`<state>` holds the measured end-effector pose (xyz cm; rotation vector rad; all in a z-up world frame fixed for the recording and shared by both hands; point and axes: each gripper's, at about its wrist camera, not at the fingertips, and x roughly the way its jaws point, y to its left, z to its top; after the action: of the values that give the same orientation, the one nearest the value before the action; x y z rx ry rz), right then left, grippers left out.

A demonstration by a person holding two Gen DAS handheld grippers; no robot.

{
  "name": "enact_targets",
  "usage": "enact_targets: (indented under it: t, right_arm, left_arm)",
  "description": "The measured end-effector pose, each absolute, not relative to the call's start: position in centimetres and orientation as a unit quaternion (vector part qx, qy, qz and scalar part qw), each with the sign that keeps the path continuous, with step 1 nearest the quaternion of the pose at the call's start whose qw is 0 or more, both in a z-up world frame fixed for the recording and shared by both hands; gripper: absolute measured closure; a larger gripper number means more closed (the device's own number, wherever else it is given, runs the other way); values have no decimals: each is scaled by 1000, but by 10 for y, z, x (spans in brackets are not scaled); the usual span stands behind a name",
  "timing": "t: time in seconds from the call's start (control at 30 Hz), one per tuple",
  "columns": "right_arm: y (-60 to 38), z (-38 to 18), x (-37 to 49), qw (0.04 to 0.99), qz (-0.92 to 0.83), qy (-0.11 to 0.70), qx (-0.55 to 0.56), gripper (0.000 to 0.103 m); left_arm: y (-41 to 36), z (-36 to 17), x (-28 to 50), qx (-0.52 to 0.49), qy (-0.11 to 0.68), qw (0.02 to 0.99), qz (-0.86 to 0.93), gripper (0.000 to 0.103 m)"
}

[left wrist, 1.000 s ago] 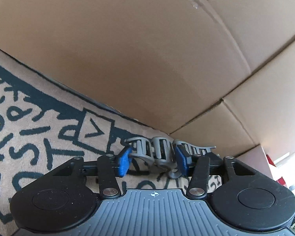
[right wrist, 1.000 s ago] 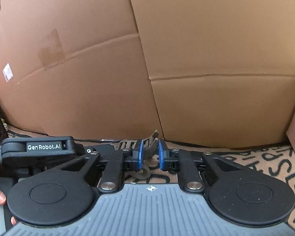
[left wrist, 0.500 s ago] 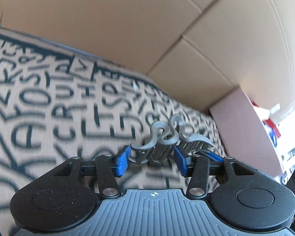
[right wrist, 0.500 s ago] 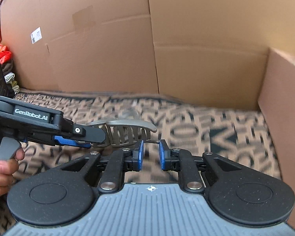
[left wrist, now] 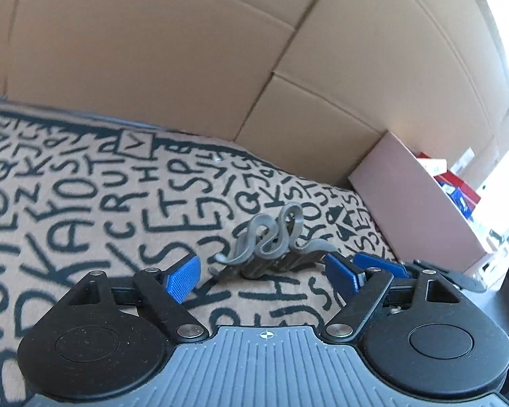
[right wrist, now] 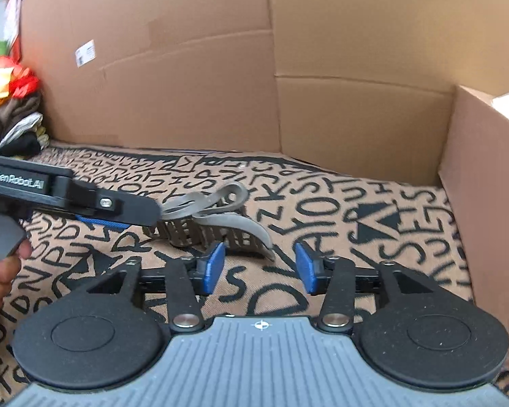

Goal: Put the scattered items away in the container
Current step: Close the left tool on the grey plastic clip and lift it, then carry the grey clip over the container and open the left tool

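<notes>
Nearest the cameras, both sets of tongs stand apart and empty: the left tongs point(left wrist: 263, 273) and the right tongs point(right wrist: 259, 266) have just been opening, and the grey hair claw clip point(left wrist: 271, 237) lies free on the letter-patterned cloth point(left wrist: 85, 210) just beyond their blue pads, touching neither as far as I can tell. In the right wrist view the clip's long axis runs roughly across the frame, its curved teeth downward and a wavy loop rising at the far left end, partly hidden behind the left tool. Behind it rise the cardboard box walls point(right wrist: 186, 84). The clip seems delivered inside the box; what else remains scattered is out of sight.
</notes>
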<state>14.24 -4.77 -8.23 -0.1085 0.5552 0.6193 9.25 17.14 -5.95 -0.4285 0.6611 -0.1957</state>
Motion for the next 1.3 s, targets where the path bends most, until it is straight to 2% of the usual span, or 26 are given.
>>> enact_targets:
  t: [0.17,0.27,0.33,0.37,0.4,0.43,0.47,0.53,0.77,0.93,1.3]
  right_arm:
    - [-42,-86,151,914,298,271,-51,49]
    - [-39,-88,156,911,304,274,-46,49]
    - [-37,-89,157,909,309,277,-46,51]
    - [-36,-90,158,907,311,279,-46,52]
    - [-36,-90,157,907,313,280,-46,58]
    - [-36,-90,157,908,307,280,-47,63]
    - [-37,-90,157,910,301,280,-47,67]
    - [-40,-89,156,913,291,282,-45,82]
    - [-54,-84,135,920,281,272,-37,83]
    - [-73,-75,110,921,288,261,-29,90]
    - [-118,-54,87,943,251,219,5,91]
  left_arm:
    - [172,-69,108,-208,335,915,-86,17]
    - [176,-74,113,-216,343,910,-87,24]
    - [176,-76,114,-211,343,911,-87,35]
    - [176,-76,114,-208,343,912,-87,35]
    - [175,-76,114,-204,342,913,-86,46]
    - [175,-76,114,-199,342,915,-85,47]
    - [175,-76,112,-195,341,916,-85,47]
    - [174,-75,109,-192,340,917,-84,48]
    - [163,-65,88,-186,344,917,-82,52]
    - [154,-55,70,-190,345,916,-82,53]
    - [106,-26,66,-161,323,926,-115,58]
